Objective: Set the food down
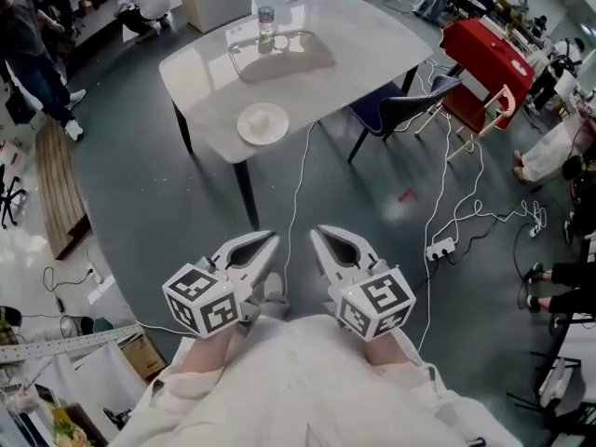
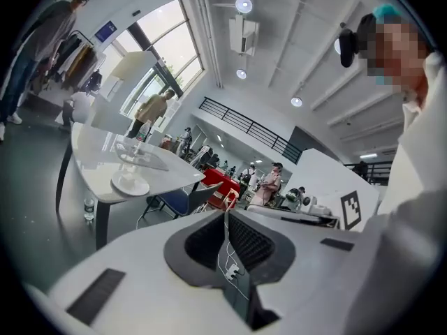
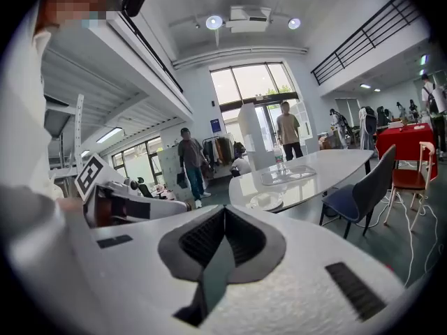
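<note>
While neither carries anything, left gripper [image 1: 268, 242] and right gripper [image 1: 318, 235]: jaws clenched, empty, held at the body, well apart from the white glossy counter [image 1: 372, 45]. Pale food [image 1: 264, 116] on round white plate [image 1: 263, 127]: beside the counter's near corner, apparently set down.
</note>
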